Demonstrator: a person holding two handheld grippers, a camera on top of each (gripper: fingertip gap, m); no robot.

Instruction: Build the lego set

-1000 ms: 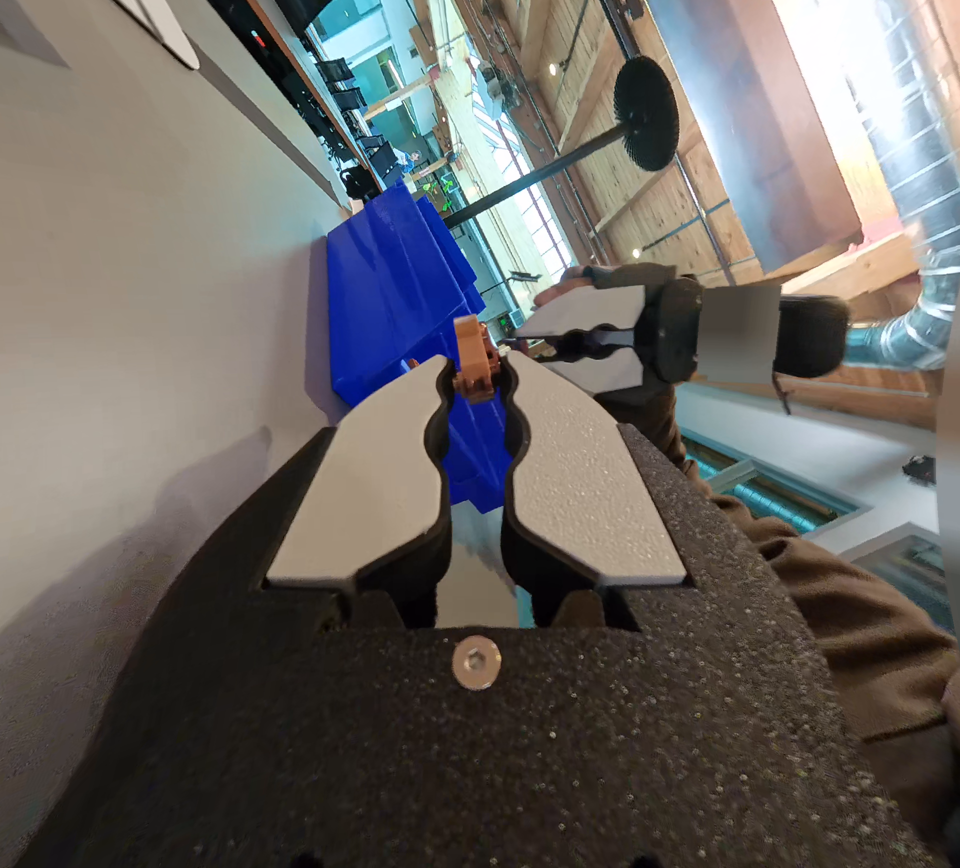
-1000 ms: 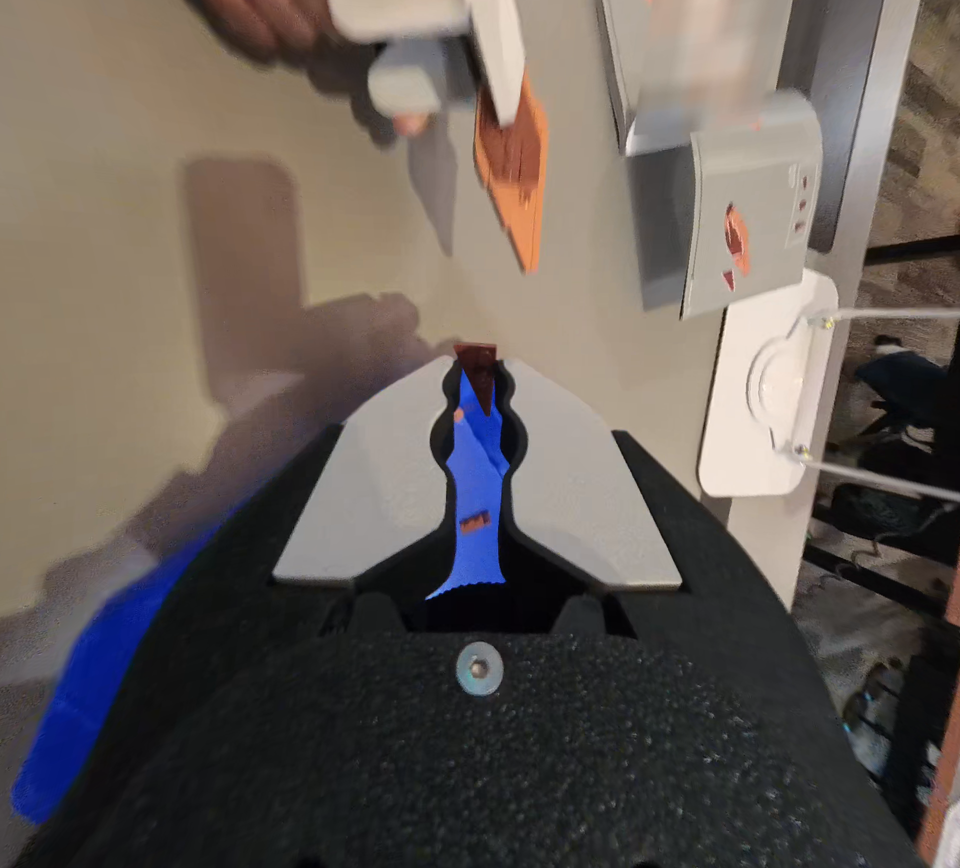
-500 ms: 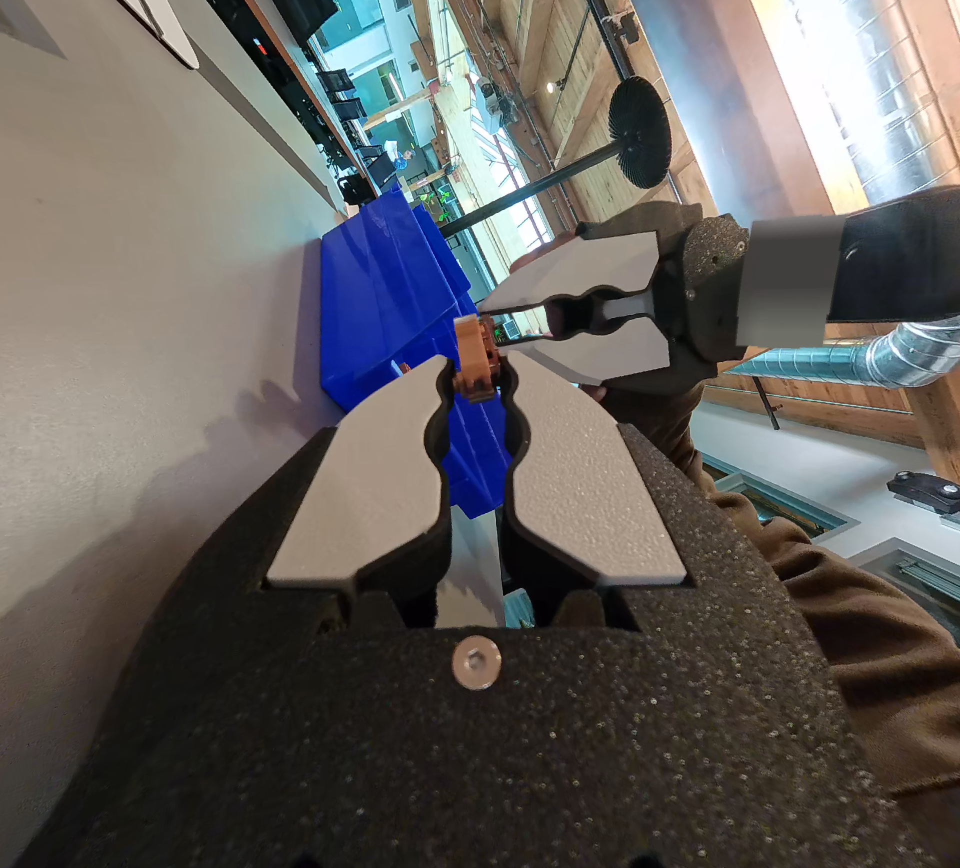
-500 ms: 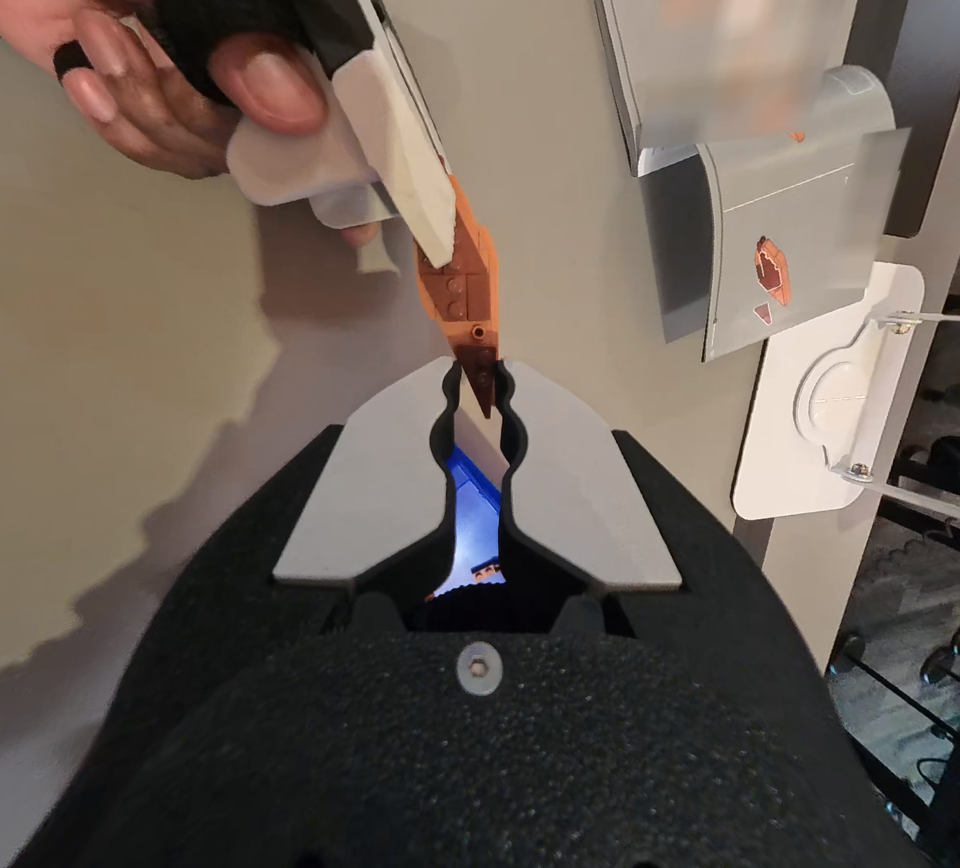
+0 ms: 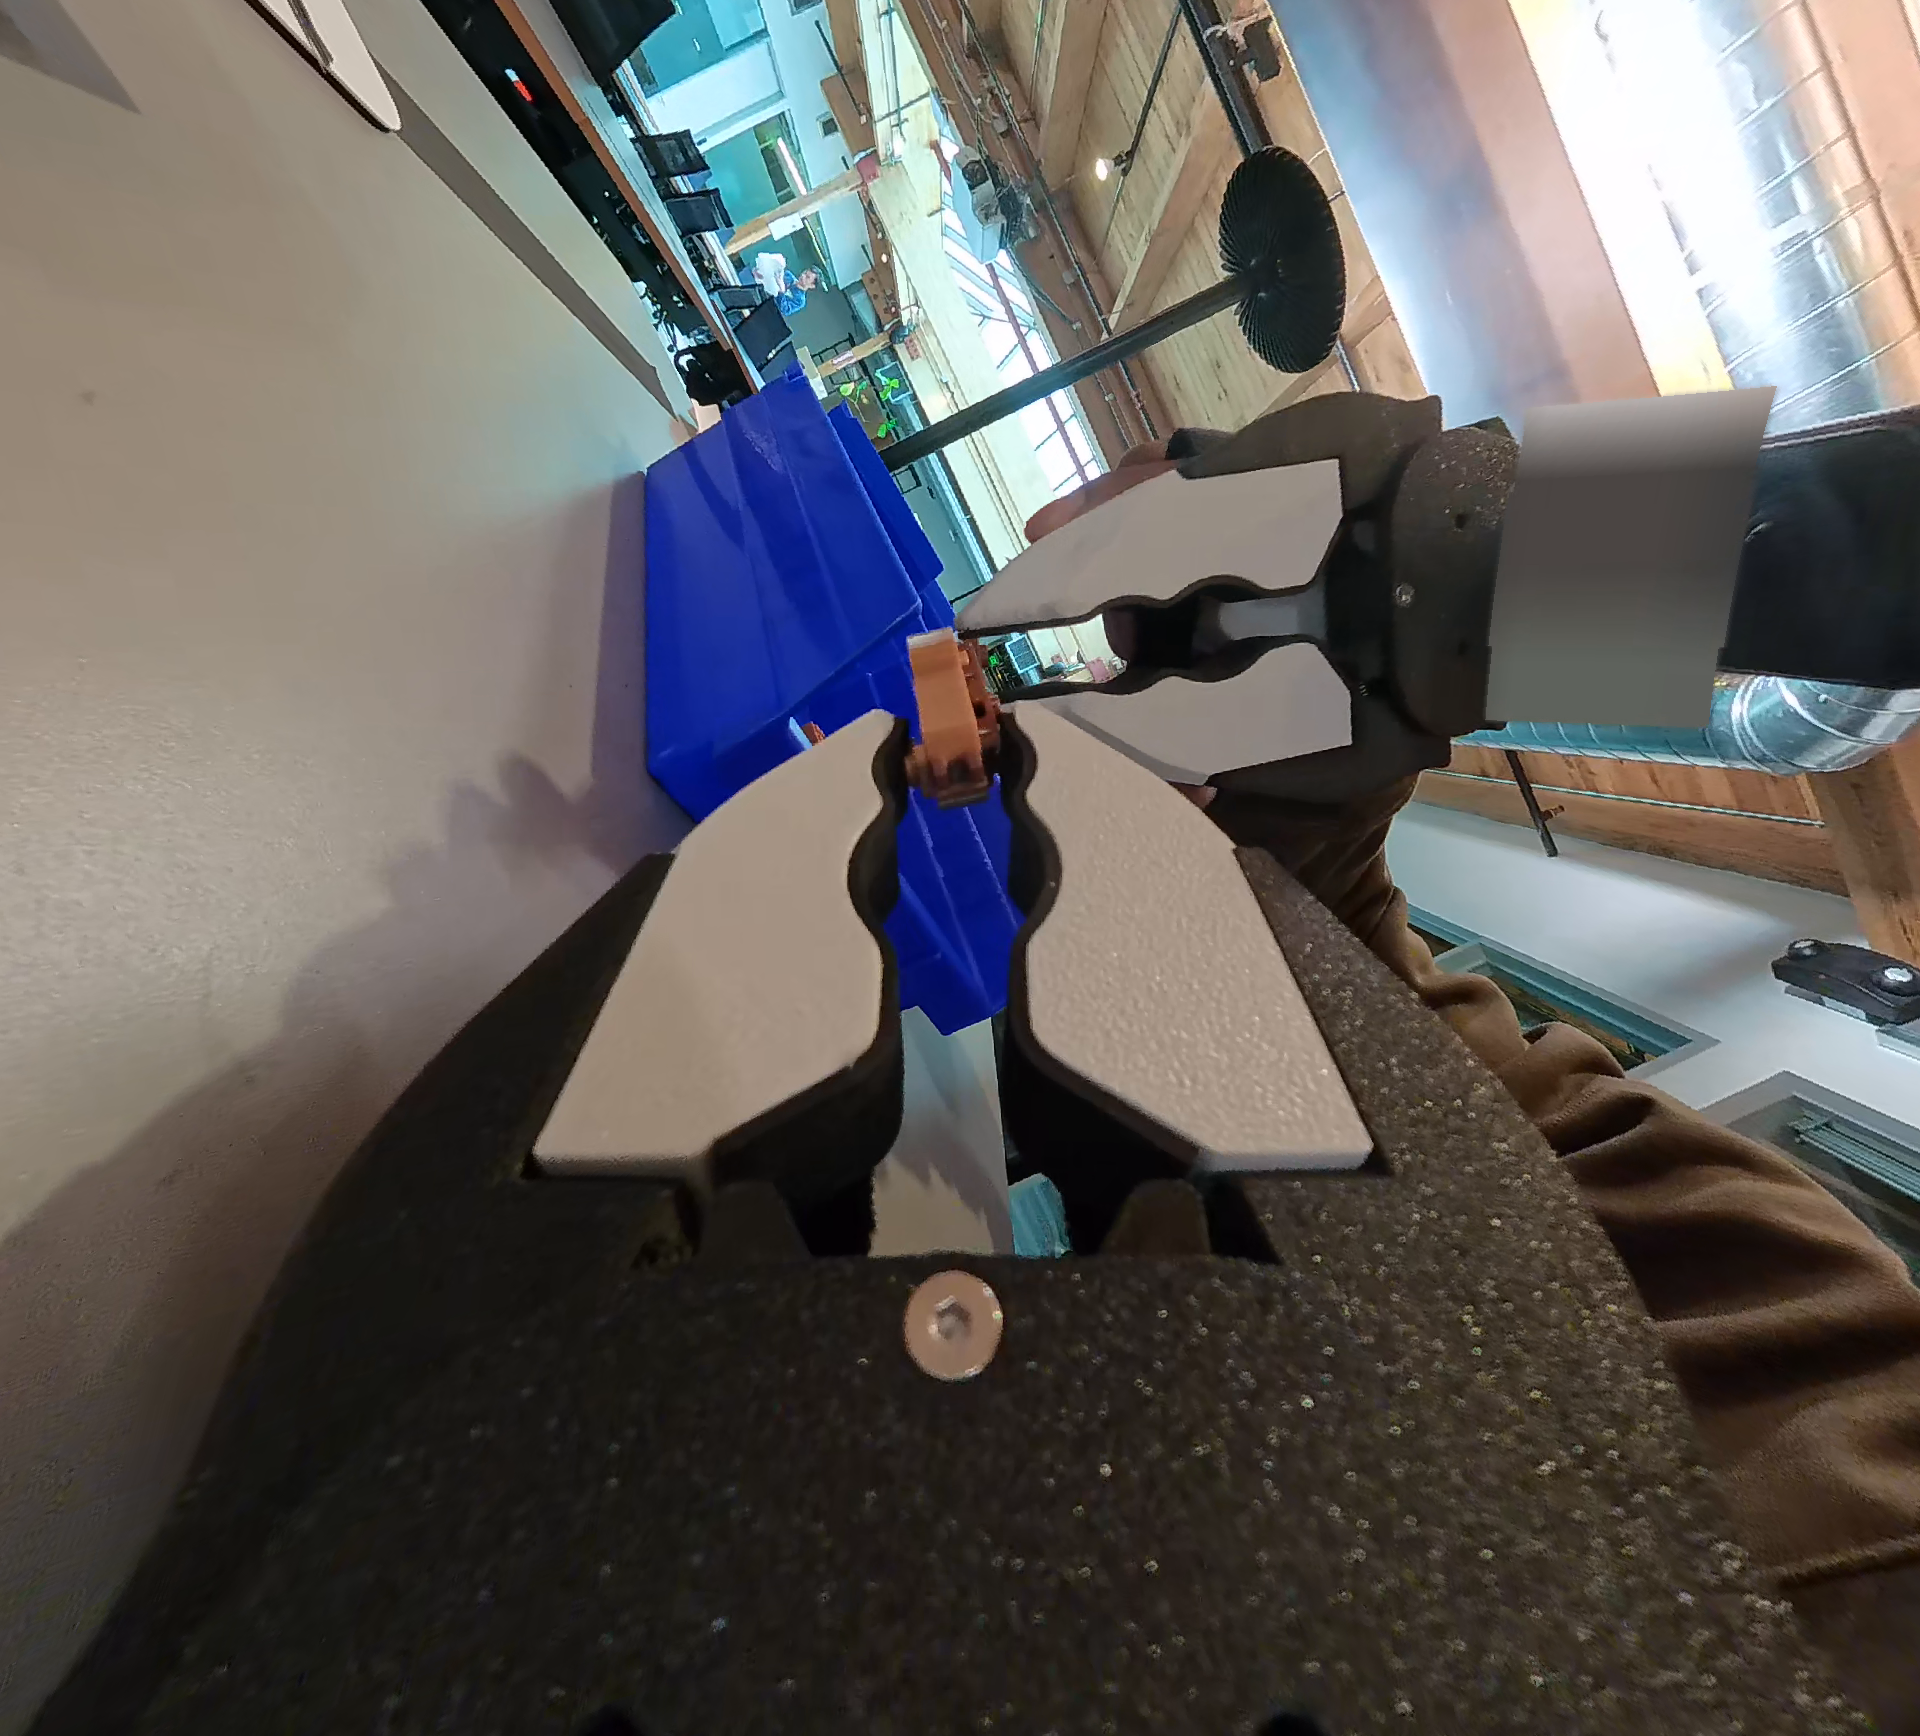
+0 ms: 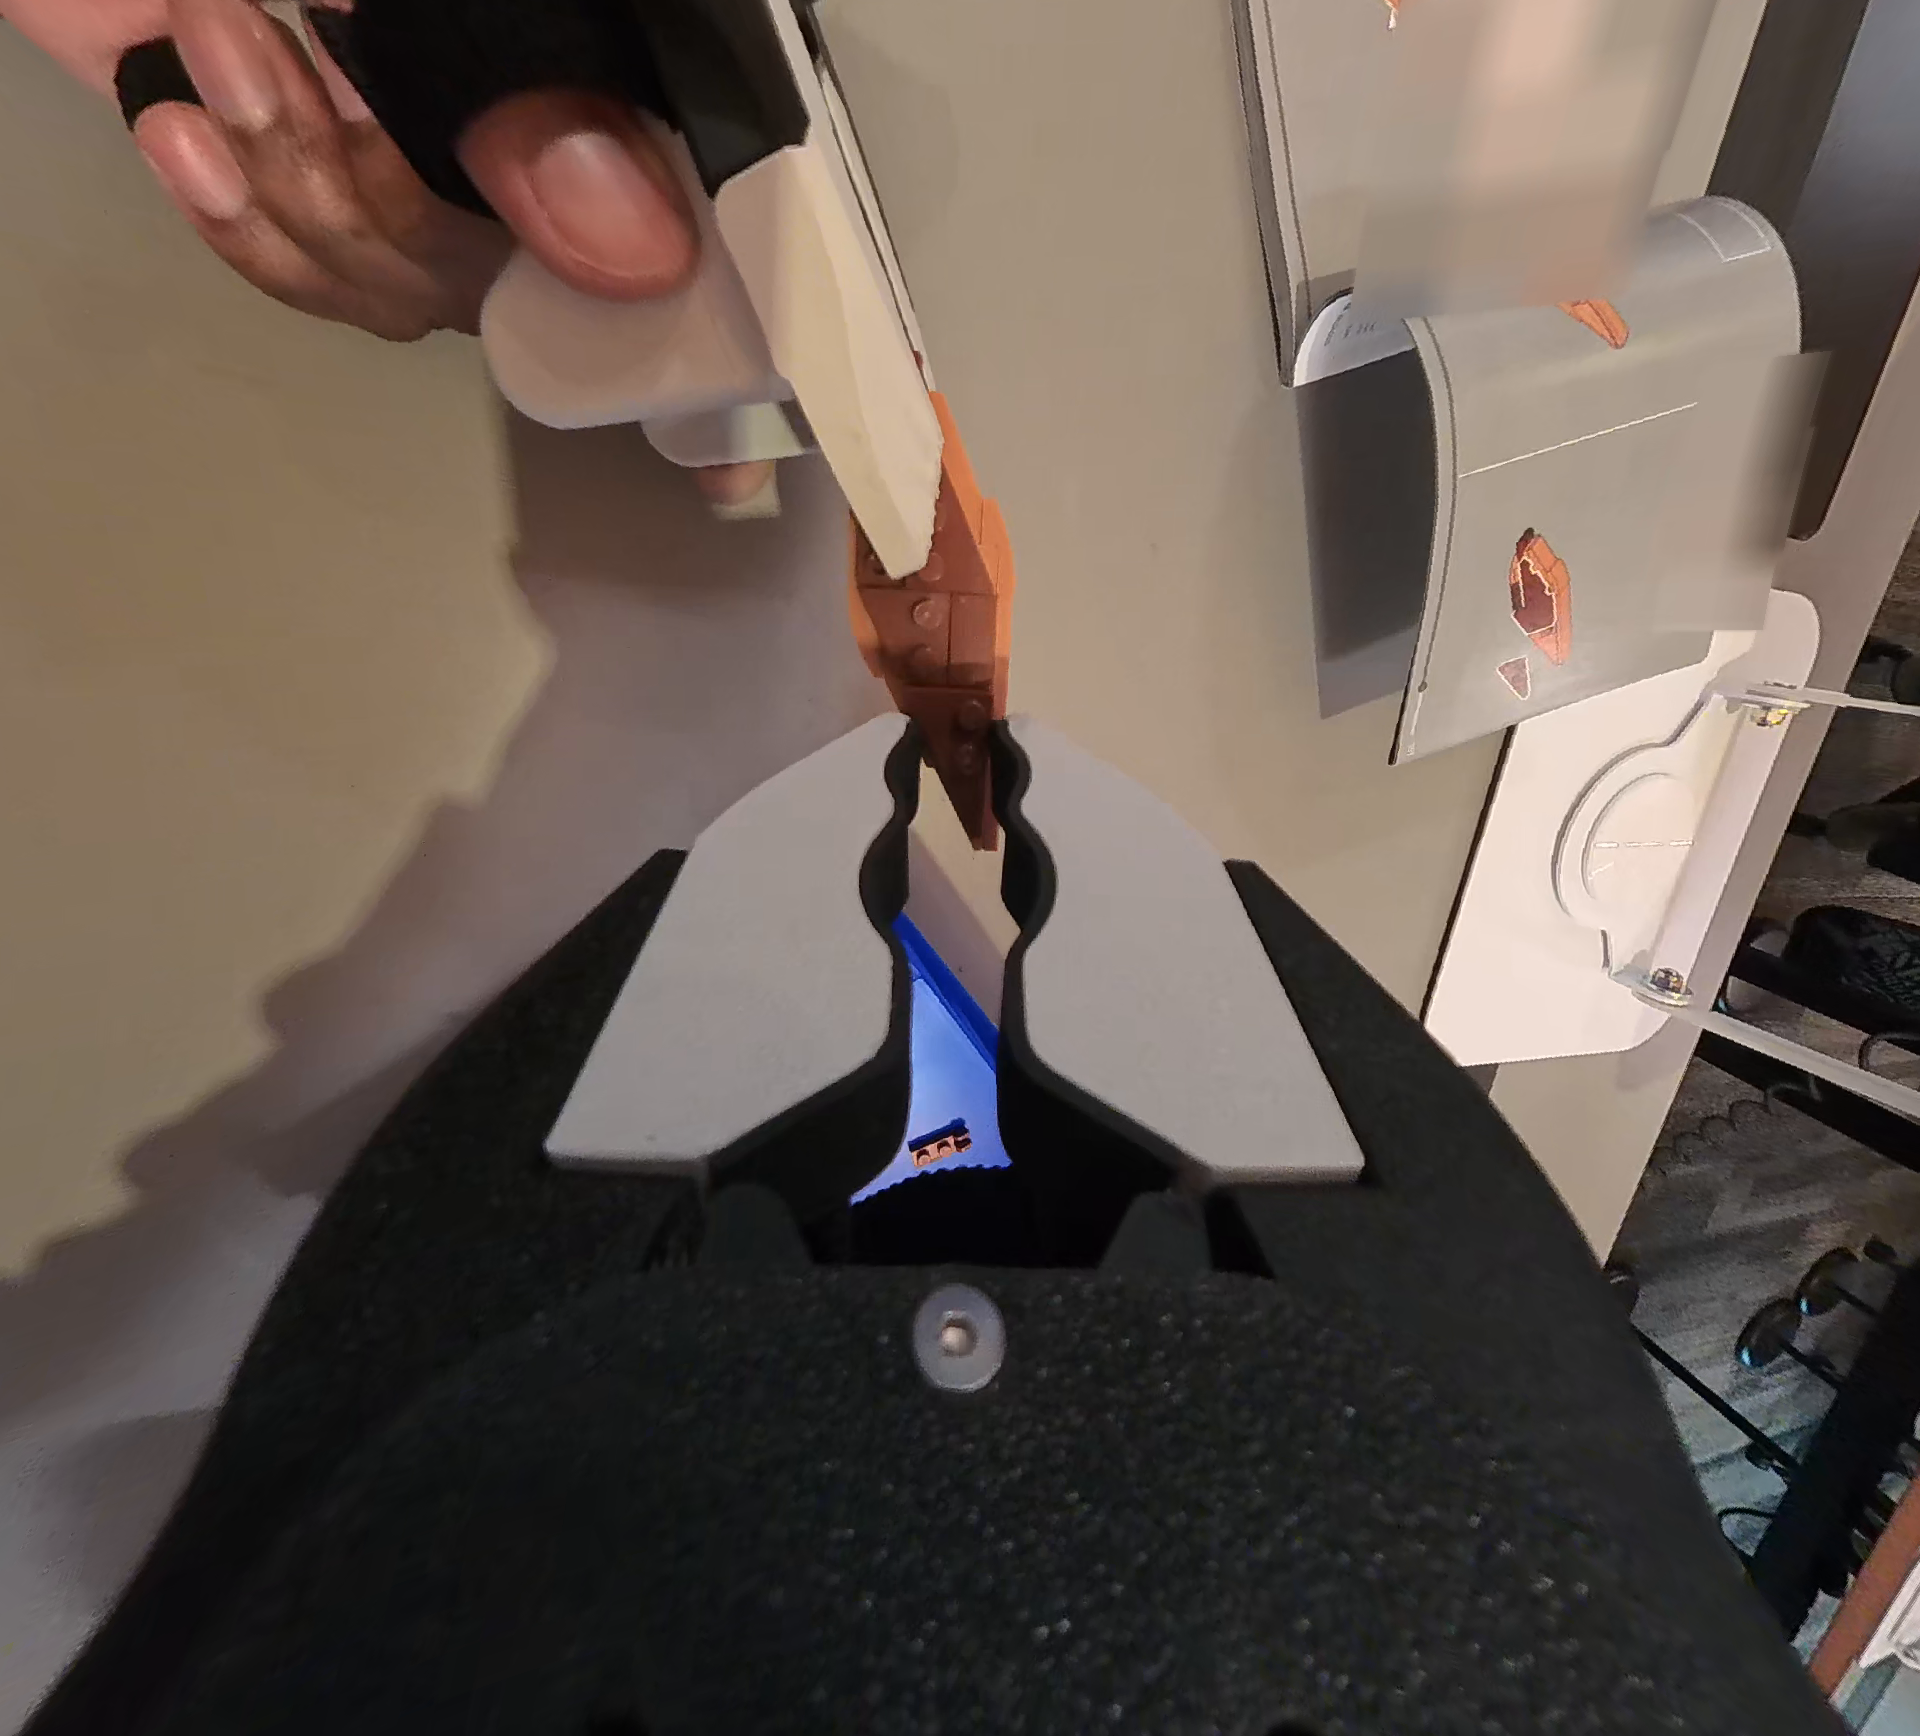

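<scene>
My left gripper (image 5: 951, 730) is shut on an orange-brown lego assembly (image 5: 940, 710) and holds it in the air above the table. In the right wrist view one left finger (image 6: 852, 398) covers the top of the assembly (image 6: 935, 606). My right gripper (image 6: 956, 730) is shut on a small dark brown wedge piece (image 6: 971, 793), which presses against the assembly's lower tip. My right gripper (image 5: 992, 663) also shows in the left wrist view, coming in from the right with its tips at the assembly.
A blue parts bin (image 5: 769, 585) stands on the grey table (image 5: 260, 543) behind the grippers, and a small brick (image 6: 940, 1148) lies in it. A grey instruction booklet (image 6: 1558, 491) sits on a white stand (image 6: 1621, 855) at the table's edge. A hand (image 6: 312, 128) holds my left gripper. Both grippers' tips are close together, under 4 cm apart.
My right gripper has moved in with the wedge piece until it meets the tip of the assembly. My left gripper has kept its hold and hardly moved.
</scene>
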